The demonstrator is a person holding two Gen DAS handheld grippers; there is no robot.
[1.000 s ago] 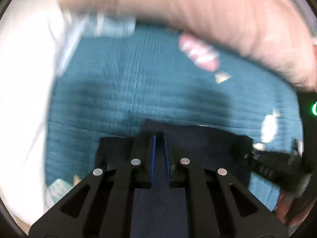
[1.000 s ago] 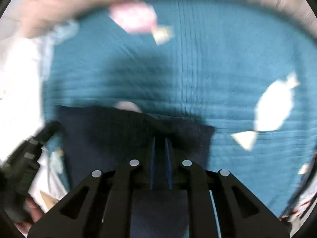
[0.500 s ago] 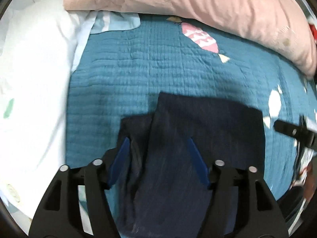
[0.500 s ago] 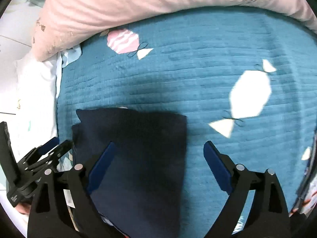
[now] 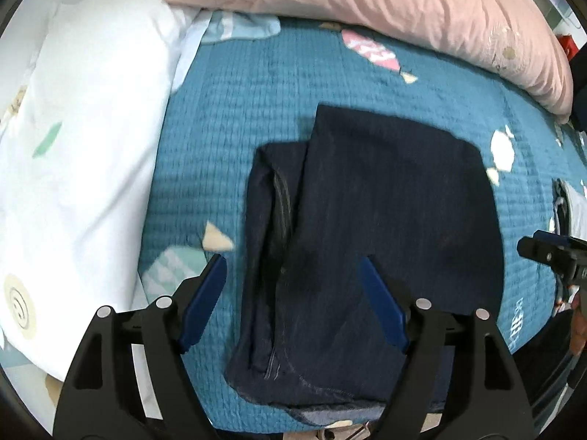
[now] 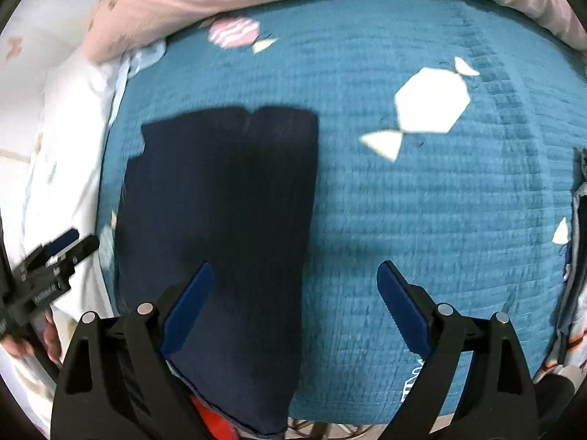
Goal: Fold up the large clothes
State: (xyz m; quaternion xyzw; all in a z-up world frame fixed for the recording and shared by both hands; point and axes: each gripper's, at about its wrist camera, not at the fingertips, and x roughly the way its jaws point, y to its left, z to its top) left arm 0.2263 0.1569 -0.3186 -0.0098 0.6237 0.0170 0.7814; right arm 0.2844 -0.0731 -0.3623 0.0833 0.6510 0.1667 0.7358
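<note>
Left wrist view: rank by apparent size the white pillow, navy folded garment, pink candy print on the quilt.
1-2. white pillow and navy folded garment: look alike in area, and fisheye distortion leaves their order unsure.
3. pink candy print: clearly smallest.

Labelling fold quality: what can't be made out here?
- Garment near edge: left wrist view, hidden behind the left gripper body and cut by the frame.
- Garment type: unclear, folded dark cloth.
- Red item: right wrist view, mostly hidden by the right gripper.
- Clothes at right edge: cropped.
</note>
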